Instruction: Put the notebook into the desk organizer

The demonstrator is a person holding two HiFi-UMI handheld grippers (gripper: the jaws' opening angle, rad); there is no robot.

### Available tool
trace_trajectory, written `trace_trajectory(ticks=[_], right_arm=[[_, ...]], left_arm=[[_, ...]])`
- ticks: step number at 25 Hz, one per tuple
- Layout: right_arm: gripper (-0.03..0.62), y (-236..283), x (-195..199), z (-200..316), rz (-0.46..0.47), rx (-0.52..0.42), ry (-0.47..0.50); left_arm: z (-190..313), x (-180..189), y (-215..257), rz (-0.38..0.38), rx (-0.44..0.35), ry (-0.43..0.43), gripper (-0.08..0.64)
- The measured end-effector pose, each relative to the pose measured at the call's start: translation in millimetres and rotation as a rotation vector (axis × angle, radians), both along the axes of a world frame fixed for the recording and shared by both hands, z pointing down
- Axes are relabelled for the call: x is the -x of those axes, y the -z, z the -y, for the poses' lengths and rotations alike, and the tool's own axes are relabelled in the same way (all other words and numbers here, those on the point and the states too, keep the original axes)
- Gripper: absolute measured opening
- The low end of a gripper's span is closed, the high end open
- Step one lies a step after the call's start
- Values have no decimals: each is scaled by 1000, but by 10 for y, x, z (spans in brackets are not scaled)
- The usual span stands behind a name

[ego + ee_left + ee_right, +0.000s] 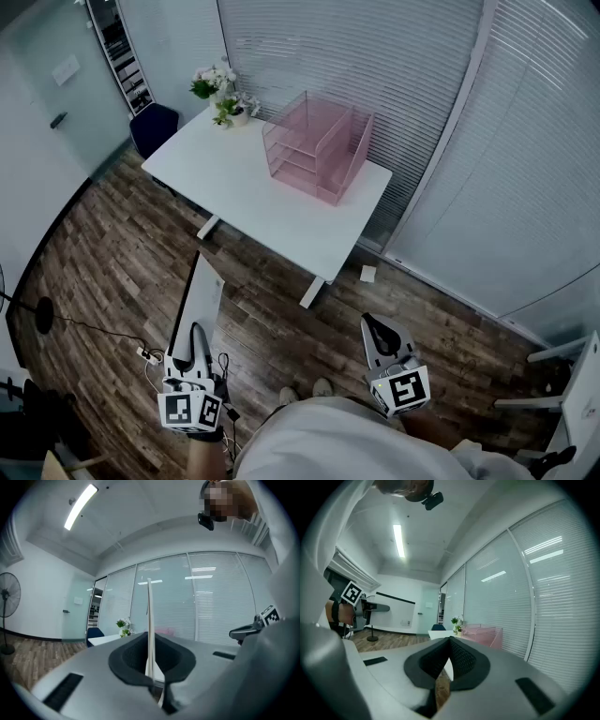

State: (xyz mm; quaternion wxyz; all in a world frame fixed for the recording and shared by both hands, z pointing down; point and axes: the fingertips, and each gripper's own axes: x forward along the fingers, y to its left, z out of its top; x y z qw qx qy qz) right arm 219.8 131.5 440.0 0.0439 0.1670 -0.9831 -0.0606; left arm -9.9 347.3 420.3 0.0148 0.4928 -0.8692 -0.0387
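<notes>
I stand on the wooden floor, some way from the white table [244, 202]. On its far side sits the pink wire desk organizer [319, 145], also seen in the right gripper view as the organizer [480, 633]. My left gripper [194, 330] is shut on the lower end of a thin white notebook [202, 295], which rises out of the jaws towards the table. In the left gripper view the notebook [149, 616] shows edge-on as a narrow upright strip between the pads. My right gripper [373, 324] is shut with nothing in it, its tips [449, 642] meeting.
A vase of flowers [221, 92] stands on the table's far left corner, with a blue chair [153, 127] behind it. A power strip and cables [145, 354] lie on the floor by my left side. A small white item [367, 273] lies near the table leg. Blinds cover the glass walls.
</notes>
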Motion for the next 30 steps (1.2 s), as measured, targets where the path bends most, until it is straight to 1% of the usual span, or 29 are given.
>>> trace_trajectory(ticks=[9, 14, 18, 21, 26, 30], right_arm=[[12, -6, 3, 31, -8, 3, -7], [12, -3, 0, 82, 39, 36, -15], [12, -107, -25, 157, 28, 58, -14], [12, -198, -14, 205, 17, 75, 5], [12, -303, 209, 257, 8, 89, 50], [12, -371, 433, 341, -5, 87, 60]], left_arm=[[31, 5, -9, -4, 2, -2, 14], [95, 25, -77, -9, 6, -8, 14], [180, 19, -102, -10, 9, -3, 14], [211, -9, -89, -7, 5, 7, 14], [248, 74, -157, -17, 12, 25, 14], [366, 317, -212, -23, 13, 27, 14]])
